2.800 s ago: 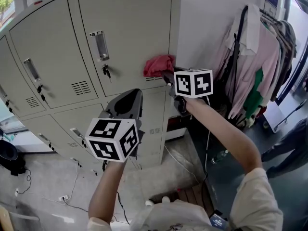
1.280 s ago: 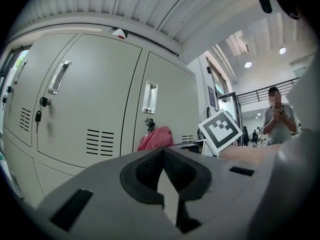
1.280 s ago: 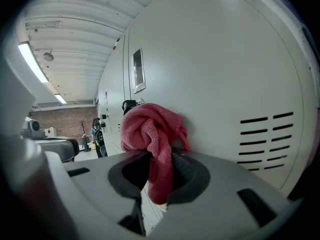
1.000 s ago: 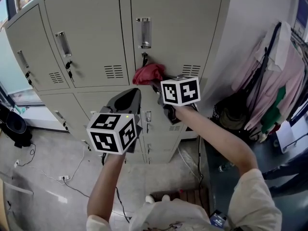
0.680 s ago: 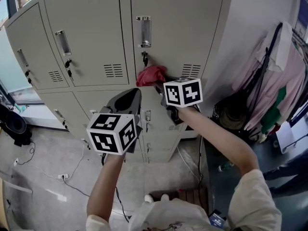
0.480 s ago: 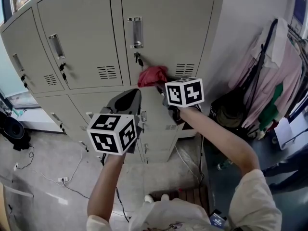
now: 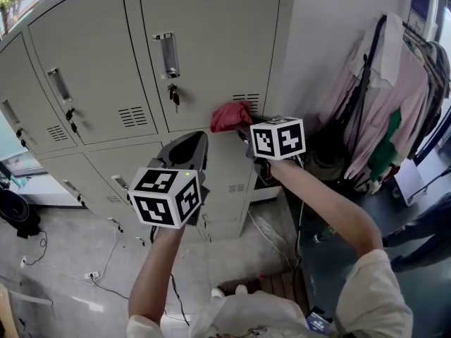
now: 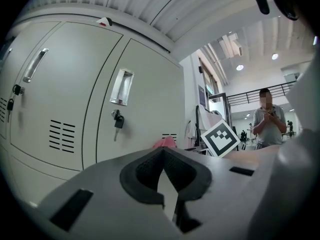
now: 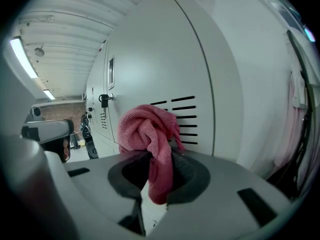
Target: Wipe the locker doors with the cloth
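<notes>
The lockers (image 7: 91,69) run off the head view's top and left edges. The cloth (image 9: 145,129) has its lower end sunk between the right gripper's (image 9: 155,158) jaws. Whether it touches the door (image 9: 165,49) cannot be told. The right edge cuts the clothes (image 7: 387,97).

The cloth (image 7: 230,116) is coloured pinkish red, the locker doors (image 7: 211,41) pale grey; the marker cubes (image 7: 166,196) are patterned with black-and-white squares.

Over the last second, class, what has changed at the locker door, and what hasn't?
The right gripper carried the red cloth rightward along the lower edge of the locker door, from below the key to beside the vent. It stays shut on the cloth; the left gripper stays held back, shut, empty.
</notes>
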### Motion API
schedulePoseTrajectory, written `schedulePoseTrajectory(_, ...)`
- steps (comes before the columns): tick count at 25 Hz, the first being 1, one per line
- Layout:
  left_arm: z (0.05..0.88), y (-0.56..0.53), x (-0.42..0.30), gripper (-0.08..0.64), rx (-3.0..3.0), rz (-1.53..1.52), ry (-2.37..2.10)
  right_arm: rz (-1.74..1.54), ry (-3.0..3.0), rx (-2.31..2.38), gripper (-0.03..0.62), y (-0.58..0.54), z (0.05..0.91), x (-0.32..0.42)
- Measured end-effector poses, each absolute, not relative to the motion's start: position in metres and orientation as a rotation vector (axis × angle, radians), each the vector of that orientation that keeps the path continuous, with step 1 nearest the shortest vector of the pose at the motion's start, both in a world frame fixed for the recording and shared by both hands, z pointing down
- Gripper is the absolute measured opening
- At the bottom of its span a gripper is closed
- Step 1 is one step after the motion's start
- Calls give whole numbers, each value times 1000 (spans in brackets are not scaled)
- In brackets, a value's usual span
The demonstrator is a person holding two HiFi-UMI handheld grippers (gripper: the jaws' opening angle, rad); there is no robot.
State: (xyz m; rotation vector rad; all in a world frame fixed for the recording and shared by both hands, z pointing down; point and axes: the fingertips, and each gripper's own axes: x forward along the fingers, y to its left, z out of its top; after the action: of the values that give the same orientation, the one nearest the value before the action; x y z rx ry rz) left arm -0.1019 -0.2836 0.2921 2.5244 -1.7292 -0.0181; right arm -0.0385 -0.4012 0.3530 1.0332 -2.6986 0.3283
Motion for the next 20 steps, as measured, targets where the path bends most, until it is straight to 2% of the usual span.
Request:
schedulePoseTrajectory(11, 292, -300, -54, 5, 2589, -18, -1631, 366, -2637, 1171, 75, -420, 361, 35)
schedulePoseTrajectory(20, 297, -307, -37, 5, 2599, -5, -1599, 432, -2638, 1208, 75, -422, 366, 55)
